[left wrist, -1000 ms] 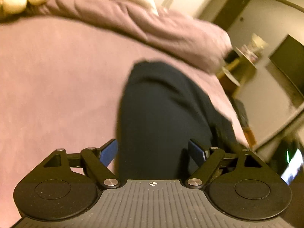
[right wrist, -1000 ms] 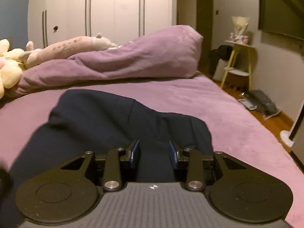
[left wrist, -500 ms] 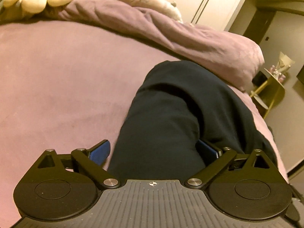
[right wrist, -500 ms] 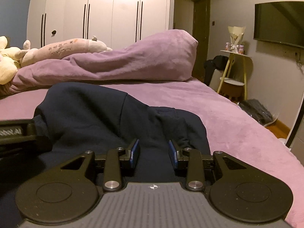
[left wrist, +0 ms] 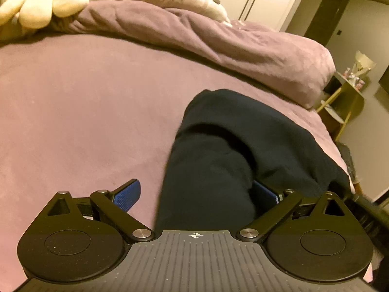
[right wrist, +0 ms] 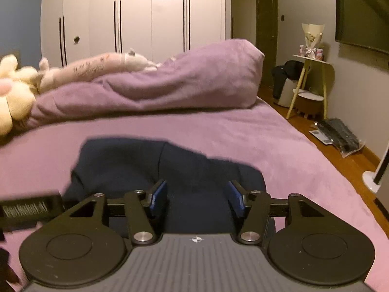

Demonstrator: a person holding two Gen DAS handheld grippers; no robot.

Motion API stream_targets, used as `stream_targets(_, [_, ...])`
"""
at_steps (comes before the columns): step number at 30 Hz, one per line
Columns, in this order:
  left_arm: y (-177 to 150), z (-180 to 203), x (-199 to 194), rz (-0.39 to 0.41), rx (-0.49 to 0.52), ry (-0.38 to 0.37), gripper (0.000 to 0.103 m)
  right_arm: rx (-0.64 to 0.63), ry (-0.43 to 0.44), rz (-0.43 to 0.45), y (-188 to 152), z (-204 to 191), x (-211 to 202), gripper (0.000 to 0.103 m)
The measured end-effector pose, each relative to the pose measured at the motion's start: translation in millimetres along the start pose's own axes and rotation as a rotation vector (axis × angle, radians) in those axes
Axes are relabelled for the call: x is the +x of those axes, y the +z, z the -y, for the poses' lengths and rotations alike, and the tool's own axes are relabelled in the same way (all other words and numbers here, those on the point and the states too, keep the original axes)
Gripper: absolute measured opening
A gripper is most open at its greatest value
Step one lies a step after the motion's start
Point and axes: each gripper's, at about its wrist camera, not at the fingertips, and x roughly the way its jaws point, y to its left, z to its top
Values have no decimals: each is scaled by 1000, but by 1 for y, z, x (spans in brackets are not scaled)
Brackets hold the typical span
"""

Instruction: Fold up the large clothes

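dark navy garment (left wrist: 233, 150) bunched on purple bed (left wrist: 80, 102), toward its right edge, near the foot | left gripper (left wrist: 197, 192) jaws spread wide, straddling a fold, pads off the cloth | right gripper (right wrist: 197, 197) jaws just opening, released, cloth below | rolled purple duvet (right wrist: 170, 82) across bed's far edge

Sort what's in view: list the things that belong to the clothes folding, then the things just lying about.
Part of the job:
- dark navy garment
- left gripper, open
- right gripper, jaws just opened, garment between them
- bed sheet

Just lying about:
- purple duvet
- plush toys
- side table
- wall TV
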Motion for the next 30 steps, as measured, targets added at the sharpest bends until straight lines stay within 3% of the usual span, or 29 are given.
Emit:
stream_targets(5, [1,5,0,-32,-1,-17,101,-6,-34,-7,17,-1,15,56])
stream_targets(8, [-3,6,3,-24,20,-4,101,5,-73,-81,0,3,41,56])
stream_targets(11, [-11,5,13,-22,32,-25,102,-11,-123,-102,-21,7,58,57])
stream_targets(15, [-11,2,11,-26,36,-21,102,8,-96,-115,-15,9,56,59])
stream_targets(18, [-7,-2,-1,-44,52,-38,101,75,-30,-126,-11,22,35,68])
stream_targets(23, [-12,-35,-48,-93,73,-191,101,200,92,-99,-28,60,-42,74])
stream_targets(27, [-38,-57,-89,-136,114,-281,99,244,161,-138,-58,78,-94,76])
stream_targets(30, [-64,-59,-110,-166,173,-301,100,248,181,-159,-75,78,-121,76])
